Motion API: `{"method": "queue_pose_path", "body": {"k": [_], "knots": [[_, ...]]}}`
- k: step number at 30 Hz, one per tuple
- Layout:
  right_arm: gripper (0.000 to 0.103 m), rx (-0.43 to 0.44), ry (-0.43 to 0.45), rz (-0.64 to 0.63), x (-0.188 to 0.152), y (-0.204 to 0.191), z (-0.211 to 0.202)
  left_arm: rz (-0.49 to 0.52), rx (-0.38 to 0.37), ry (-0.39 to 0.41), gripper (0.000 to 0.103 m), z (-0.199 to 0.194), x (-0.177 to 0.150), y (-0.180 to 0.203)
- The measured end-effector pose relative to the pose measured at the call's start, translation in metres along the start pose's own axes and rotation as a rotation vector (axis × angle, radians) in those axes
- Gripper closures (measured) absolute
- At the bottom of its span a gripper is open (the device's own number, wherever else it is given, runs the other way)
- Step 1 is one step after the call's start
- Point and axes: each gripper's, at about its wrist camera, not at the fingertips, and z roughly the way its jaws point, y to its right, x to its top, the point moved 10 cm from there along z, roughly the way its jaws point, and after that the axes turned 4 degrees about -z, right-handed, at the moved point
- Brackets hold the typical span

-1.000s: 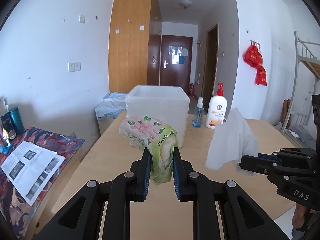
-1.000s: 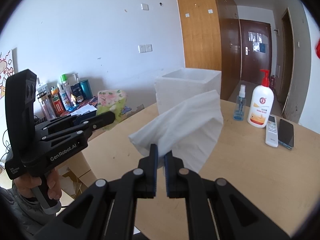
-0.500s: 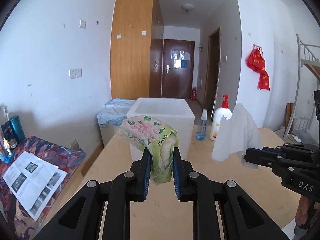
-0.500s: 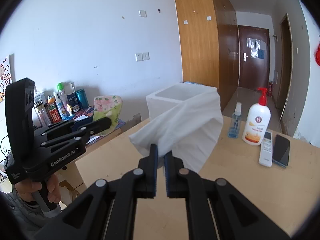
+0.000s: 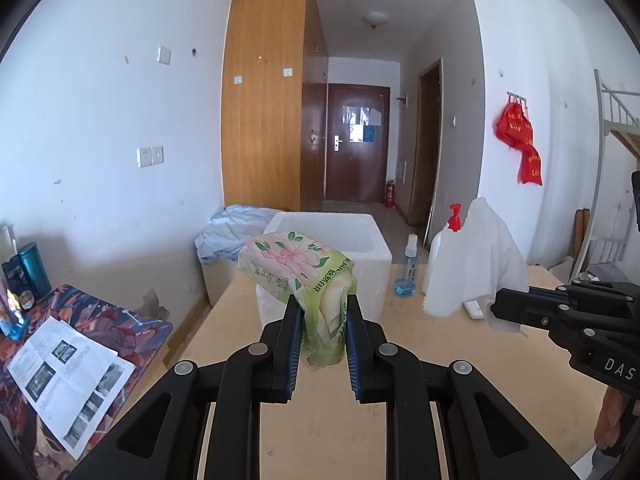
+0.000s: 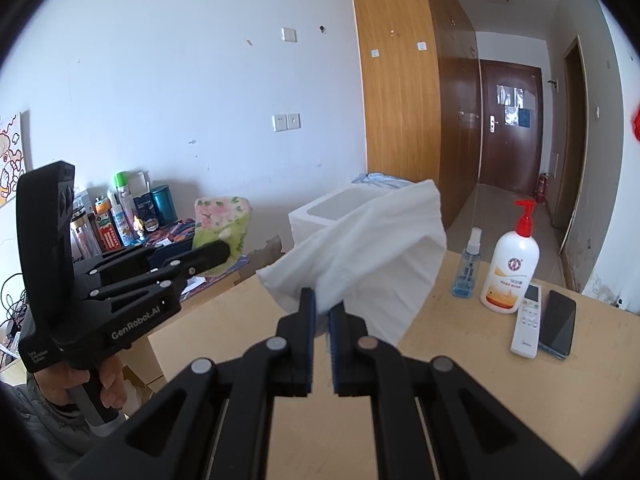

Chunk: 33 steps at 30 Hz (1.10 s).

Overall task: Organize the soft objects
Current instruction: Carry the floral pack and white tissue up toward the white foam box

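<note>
My left gripper (image 5: pixel 322 304) is shut on a green tissue pack with pink flowers (image 5: pixel 298 264), held in the air in front of the white foam box (image 5: pixel 368 248). In the right wrist view the same tissue pack (image 6: pixel 220 216) shows at the left gripper's tips (image 6: pixel 218 252). My right gripper (image 6: pixel 324 304) is shut on a white cloth (image 6: pixel 368 252), which hangs above the wooden table (image 6: pixel 480 392). The left wrist view shows that white cloth (image 5: pixel 476 260) and the right gripper (image 5: pixel 500 312) at the right. The open foam box (image 6: pixel 320 216) stands behind the cloth.
A lotion pump bottle (image 6: pixel 512 268), a small blue spray bottle (image 6: pixel 466 268), a white remote (image 6: pixel 528 320) and a dark phone (image 6: pixel 558 322) lie at the table's right. A side desk with bottles (image 6: pixel 120 216) and a leaflet (image 5: pixel 68 372) is to the left. A person's hand (image 6: pixel 80 388) holds the left gripper.
Both grippers have risen with their loads: the table and box now sit lower in both views. The grips on the tissue pack and cloth are unchanged.
</note>
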Motion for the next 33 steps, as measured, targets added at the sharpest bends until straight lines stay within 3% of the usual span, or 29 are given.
{"method": "queue_pose_path", "body": {"k": [33], "knots": [[0.094,0.000,-0.001,-0.008,0.0090,0.0036,0.0054,0.002,0.003,0.025,0.082,0.0012,0.0095,0.0024]]}}
